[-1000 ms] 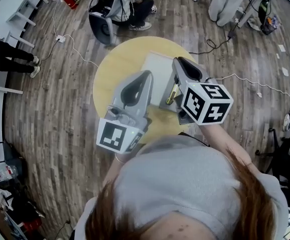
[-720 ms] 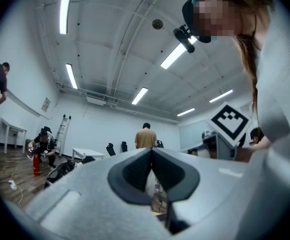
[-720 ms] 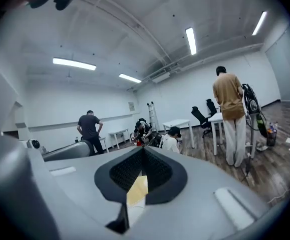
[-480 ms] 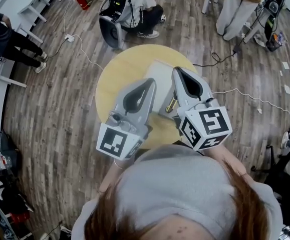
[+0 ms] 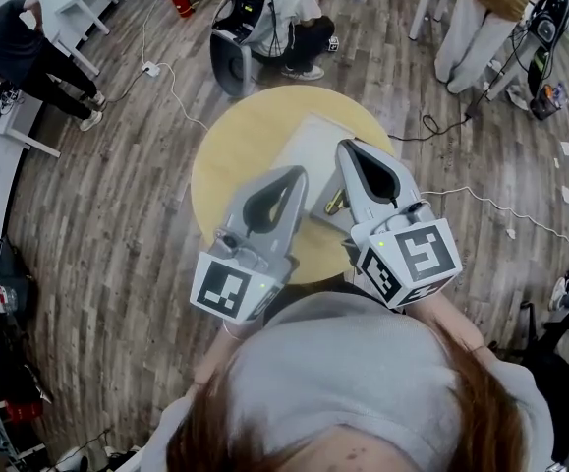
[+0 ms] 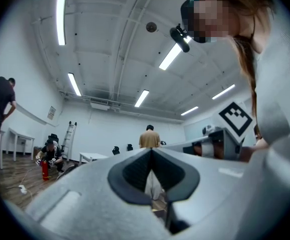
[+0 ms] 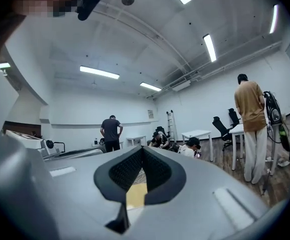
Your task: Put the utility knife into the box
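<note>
Wood-plank floor (image 5: 107,224) all around, and in the middle of it sits the round yellow desk (image 5: 235,155). On the desk's far half lies the white box (image 5: 312,150), a flat pale square.

Over the desk's near side, both tools hover side by side, noses pointing away from the person. The left tool (image 5: 297,172) is pinched together: its own view shows the two dark pads meeting at the tip with nothing between them. The right tool (image 5: 348,147) is the same, its jaws closed and empty, with a sliver of yellow desk showing through the gap below the tip.

And there's the utility knife (image 5: 335,203), a small yellowish shape in the slot between the two tools, at the near right corner of the box. Whether it rests inside the box or just at its edge can't be made out.
</note>
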`<action>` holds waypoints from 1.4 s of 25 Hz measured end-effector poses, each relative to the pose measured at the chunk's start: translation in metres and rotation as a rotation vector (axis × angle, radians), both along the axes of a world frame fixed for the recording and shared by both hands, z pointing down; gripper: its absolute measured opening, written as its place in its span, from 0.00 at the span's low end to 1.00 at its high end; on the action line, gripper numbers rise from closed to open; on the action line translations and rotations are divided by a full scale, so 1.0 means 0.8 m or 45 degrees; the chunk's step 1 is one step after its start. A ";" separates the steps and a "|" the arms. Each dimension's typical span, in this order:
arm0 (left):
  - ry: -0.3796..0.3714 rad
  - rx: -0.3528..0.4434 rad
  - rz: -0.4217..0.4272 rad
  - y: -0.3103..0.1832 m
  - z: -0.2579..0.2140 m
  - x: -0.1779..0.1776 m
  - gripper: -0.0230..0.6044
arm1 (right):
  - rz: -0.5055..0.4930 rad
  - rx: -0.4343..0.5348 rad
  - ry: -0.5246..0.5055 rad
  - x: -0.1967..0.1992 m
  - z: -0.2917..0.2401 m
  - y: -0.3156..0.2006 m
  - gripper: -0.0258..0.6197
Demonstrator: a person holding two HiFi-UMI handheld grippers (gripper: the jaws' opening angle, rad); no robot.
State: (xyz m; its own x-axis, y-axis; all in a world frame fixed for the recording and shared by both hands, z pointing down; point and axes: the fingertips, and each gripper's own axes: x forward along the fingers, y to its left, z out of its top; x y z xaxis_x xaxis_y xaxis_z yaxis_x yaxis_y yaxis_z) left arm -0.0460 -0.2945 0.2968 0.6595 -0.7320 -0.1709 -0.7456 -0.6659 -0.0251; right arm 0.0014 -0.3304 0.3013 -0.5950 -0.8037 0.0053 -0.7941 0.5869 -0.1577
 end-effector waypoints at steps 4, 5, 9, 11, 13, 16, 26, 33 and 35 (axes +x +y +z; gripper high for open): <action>-0.010 0.016 0.025 0.034 -0.007 -0.002 0.04 | 0.017 0.011 0.000 -0.003 -0.008 0.034 0.04; -0.012 0.019 0.031 0.045 -0.009 -0.003 0.04 | 0.022 0.014 0.000 -0.003 -0.010 0.044 0.04; -0.022 0.012 0.058 0.098 -0.013 -0.005 0.04 | 0.023 0.002 -0.027 -0.008 -0.012 0.098 0.04; -0.023 0.027 0.072 0.127 -0.016 -0.010 0.04 | 0.027 -0.005 -0.036 -0.015 -0.012 0.129 0.04; -0.010 0.048 0.089 0.159 -0.018 -0.014 0.04 | 0.038 -0.006 -0.027 -0.022 -0.008 0.162 0.04; -0.019 0.002 0.105 0.205 -0.009 -0.018 0.04 | 0.043 -0.013 -0.038 -0.027 -0.003 0.210 0.04; -0.016 -0.002 0.123 0.335 -0.007 -0.037 0.04 | 0.097 -0.018 -0.042 -0.037 -0.003 0.342 0.04; -0.005 0.010 0.127 0.385 -0.011 -0.036 0.04 | 0.091 -0.023 -0.059 -0.036 -0.010 0.394 0.04; -0.001 0.017 0.124 0.395 -0.015 -0.035 0.04 | 0.082 -0.015 -0.052 -0.037 -0.013 0.406 0.04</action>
